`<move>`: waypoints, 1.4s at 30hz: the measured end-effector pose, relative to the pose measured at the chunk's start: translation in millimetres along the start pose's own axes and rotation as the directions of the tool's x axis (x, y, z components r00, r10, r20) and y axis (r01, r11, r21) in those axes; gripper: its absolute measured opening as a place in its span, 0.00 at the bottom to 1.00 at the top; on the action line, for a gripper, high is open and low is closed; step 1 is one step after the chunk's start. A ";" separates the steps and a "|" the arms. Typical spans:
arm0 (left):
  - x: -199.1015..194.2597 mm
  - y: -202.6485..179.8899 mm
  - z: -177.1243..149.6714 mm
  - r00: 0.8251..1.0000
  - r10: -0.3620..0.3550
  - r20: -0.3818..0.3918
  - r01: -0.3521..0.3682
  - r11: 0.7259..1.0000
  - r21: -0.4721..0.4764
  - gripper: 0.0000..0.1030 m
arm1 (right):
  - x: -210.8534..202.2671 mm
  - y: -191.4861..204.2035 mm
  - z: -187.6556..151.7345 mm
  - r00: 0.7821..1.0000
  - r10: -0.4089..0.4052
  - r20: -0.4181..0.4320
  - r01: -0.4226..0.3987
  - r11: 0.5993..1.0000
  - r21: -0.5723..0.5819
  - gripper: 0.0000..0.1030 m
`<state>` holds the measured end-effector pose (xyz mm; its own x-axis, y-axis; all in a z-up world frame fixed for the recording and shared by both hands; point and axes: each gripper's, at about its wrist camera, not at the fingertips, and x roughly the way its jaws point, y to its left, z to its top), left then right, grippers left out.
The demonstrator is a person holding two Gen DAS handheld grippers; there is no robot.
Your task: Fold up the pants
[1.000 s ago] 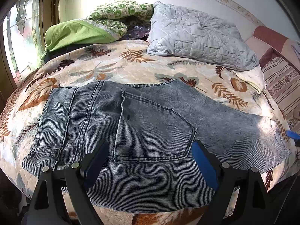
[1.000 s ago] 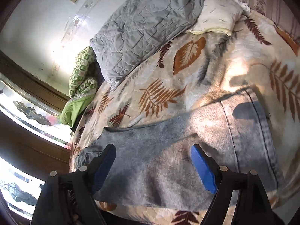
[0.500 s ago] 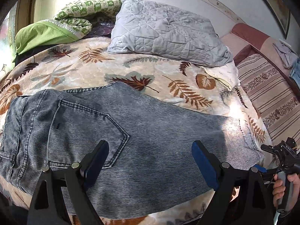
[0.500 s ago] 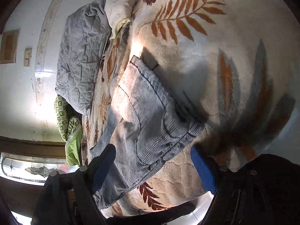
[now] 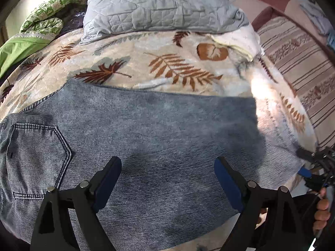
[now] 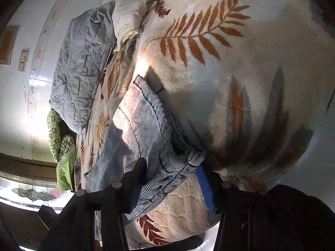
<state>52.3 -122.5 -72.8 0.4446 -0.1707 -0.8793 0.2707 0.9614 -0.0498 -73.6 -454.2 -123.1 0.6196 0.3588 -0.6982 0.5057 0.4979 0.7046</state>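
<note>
Grey-blue jeans point(image 5: 159, 138) lie flat across a leaf-patterned bedspread point(image 5: 173, 62), back pocket at the left, leg hems at the right edge of the bed. My left gripper point(image 5: 167, 171) hovers open and empty above the middle of the legs. In the right wrist view, my right gripper point(image 6: 171, 179) is at the near corner of the leg hem point(image 6: 165, 163); its jaws are partly closed with the hem fabric between the fingers, though firm contact is unclear. The right gripper also shows in the left wrist view point(image 5: 314, 167) at the hem.
A grey quilted pillow point(image 5: 159, 6) and green bedding point(image 5: 31, 33) lie at the head of the bed. A striped sofa or cushion point(image 5: 297, 54) stands to the right. The bed's edge runs just under the hem, and a window point(image 6: 31, 190) is at the far side.
My left gripper has moved right along the jeans, from above the back pocket to the legs. My right gripper has come down to the hem corner and its jaws have narrowed around it.
</note>
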 end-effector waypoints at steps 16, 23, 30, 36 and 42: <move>21.3 -15.6 -1.6 0.995 0.102 -0.012 -0.101 0.989 0.112 0.97 | 2.1 18.6 3.5 0.992 -0.115 0.044 0.119 0.987 -0.104 0.26; 16.8 -8.6 -3.8 0.998 0.058 0.005 -0.058 0.995 0.085 0.96 | -25.3 94.3 -17.3 0.967 -0.165 0.196 0.227 0.907 -0.355 0.23; -46.1 62.2 -4.2 0.989 -0.053 0.140 0.073 0.987 -0.141 0.92 | -40.1 213.2 -92.2 0.953 -0.056 0.298 0.256 0.674 -0.693 0.23; -93.9 148.2 -34.8 0.977 0.023 0.212 0.050 0.943 -0.330 0.92 | 12.8 261.3 -180.3 0.987 0.024 0.159 0.126 0.496 -0.859 0.24; -85.9 182.2 -65.5 0.988 -0.021 0.150 0.084 0.900 -0.427 0.92 | 111.9 225.0 -214.3 0.983 -0.087 -0.163 -0.089 0.550 -0.830 0.68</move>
<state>7.5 81.4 -37.3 0.5622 -0.2215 -0.7968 -0.0836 0.9433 -0.3212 -19.1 -132.8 -69.9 0.4671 0.4384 -0.7678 -0.2759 0.8973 0.3445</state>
